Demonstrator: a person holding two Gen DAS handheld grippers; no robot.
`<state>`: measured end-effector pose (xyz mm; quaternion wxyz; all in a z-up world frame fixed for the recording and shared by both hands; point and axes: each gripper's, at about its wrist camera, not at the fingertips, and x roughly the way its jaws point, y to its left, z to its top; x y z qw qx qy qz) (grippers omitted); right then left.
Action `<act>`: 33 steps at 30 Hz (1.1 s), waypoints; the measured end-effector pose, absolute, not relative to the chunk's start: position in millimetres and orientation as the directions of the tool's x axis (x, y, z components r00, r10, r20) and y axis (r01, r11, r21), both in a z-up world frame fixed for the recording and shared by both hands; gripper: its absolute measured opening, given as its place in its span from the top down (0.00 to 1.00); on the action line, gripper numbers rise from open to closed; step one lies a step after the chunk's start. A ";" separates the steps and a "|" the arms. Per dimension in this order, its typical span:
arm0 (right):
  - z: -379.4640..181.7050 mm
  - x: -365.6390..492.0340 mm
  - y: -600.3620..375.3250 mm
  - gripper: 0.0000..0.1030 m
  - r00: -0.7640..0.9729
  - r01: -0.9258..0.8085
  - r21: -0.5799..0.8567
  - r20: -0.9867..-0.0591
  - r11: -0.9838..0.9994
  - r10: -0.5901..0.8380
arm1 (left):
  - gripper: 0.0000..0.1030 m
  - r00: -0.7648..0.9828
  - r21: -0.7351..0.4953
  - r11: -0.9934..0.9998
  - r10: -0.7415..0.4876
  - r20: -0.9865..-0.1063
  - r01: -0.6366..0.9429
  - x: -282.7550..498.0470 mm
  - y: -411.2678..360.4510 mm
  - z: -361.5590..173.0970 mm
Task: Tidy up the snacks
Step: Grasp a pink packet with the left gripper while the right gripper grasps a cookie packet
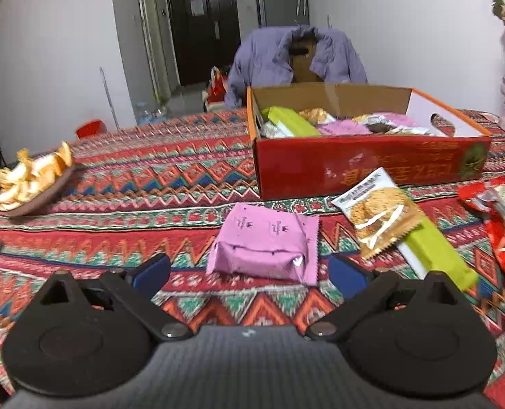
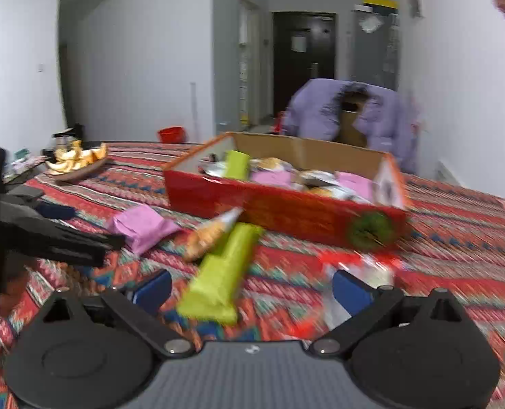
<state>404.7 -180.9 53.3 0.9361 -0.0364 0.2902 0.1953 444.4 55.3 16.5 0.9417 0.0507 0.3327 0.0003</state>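
A red cardboard box point(image 1: 365, 167) holding several snack packs stands on the patterned tablecloth; it also shows in the right wrist view point(image 2: 286, 209). My left gripper point(image 1: 249, 272) is open, its blue pads on either side of a pink snack pack point(image 1: 264, 245) lying just ahead. A tan cracker pack point(image 1: 378, 213), a green bar pack point(image 1: 436, 255) and a red pack point(image 1: 498, 218) lie to the right. My right gripper point(image 2: 250, 289) is open with the green bar pack point(image 2: 223, 272) between its fingers; a red-and-white pack point(image 2: 358, 269) lies by the right finger. The view is blurred.
A dish of orange peels point(image 1: 31, 180) sits at the table's left; it also shows in the right wrist view point(image 2: 77, 162). A chair draped with a purple jacket point(image 1: 296, 58) stands behind the box. The left gripper point(image 2: 55, 235) shows at the left of the right wrist view.
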 end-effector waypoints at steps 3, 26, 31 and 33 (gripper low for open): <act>47.8 435.3 -160.4 0.14 0.738 -0.421 0.039 -0.566 0.906 0.367 | 0.02 0.767 0.087 0.994 0.010 -0.641 0.060 462.7 57.3 5.3; -5.7 491.7 -59.3 0.30 0.748 -0.515 -0.225 -0.589 0.827 0.306 | 0.41 0.798 0.015 0.998 0.056 -0.600 -0.059 419.5 99.4 20.5; -3.0 482.8 -51.3 0.37 0.683 -0.590 -0.135 -0.609 0.796 0.403 | 0.41 0.798 -0.044 0.993 0.059 -0.599 -0.107 386.7 113.0 31.8; -1.7 480.4 -46.8 0.37 0.660 -0.609 -0.104 -0.617 0.786 0.429 | 0.41 0.795 -0.053 0.991 0.065 -0.603 -0.121 376.2 116.2 34.1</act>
